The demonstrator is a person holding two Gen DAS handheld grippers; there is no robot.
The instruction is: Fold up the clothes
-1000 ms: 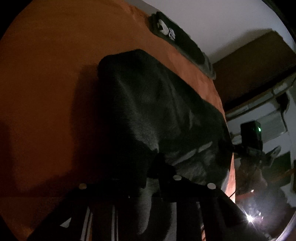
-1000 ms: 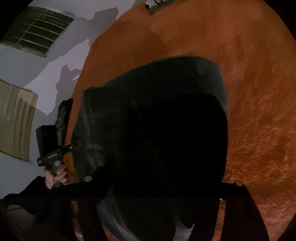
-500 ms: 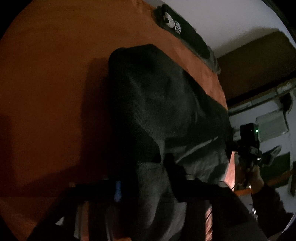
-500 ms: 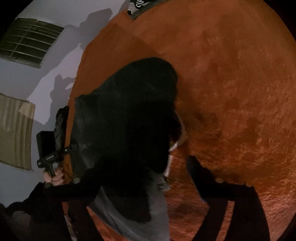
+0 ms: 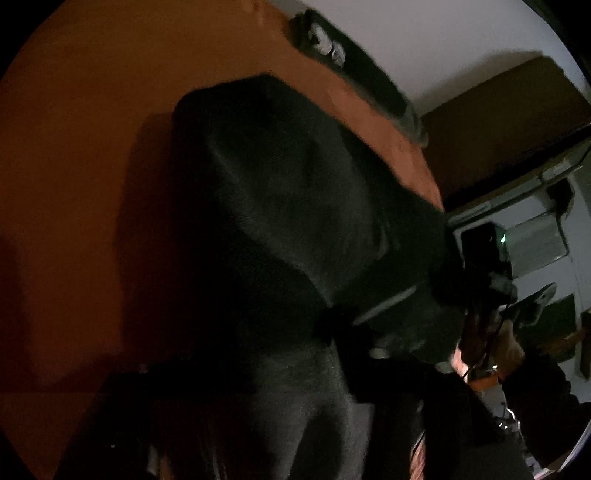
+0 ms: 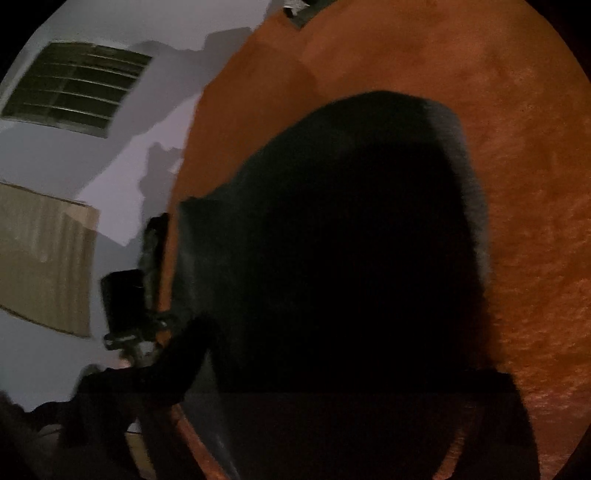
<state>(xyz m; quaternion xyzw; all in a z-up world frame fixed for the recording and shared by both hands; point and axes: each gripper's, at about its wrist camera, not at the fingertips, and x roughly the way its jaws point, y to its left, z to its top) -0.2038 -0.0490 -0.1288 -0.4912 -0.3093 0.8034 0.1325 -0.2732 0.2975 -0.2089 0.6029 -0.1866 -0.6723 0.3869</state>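
Mid-fold, both claws have just been closing on the dark garment [image 5: 295,229] over the orange tabletop [image 5: 74,147]: left claw [image 5: 266,376] pinches its near edge, right claw's [image 6: 354,391] grip I cannot tell; next, carry the edge across.

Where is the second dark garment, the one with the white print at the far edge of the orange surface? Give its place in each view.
Left wrist view: second dark garment lies top centre-right, along the far edge of the orange surface.
Right wrist view: only its corner shows at the top edge, centre.
Shared landmark: the large dark garment that fills the middle of both views.
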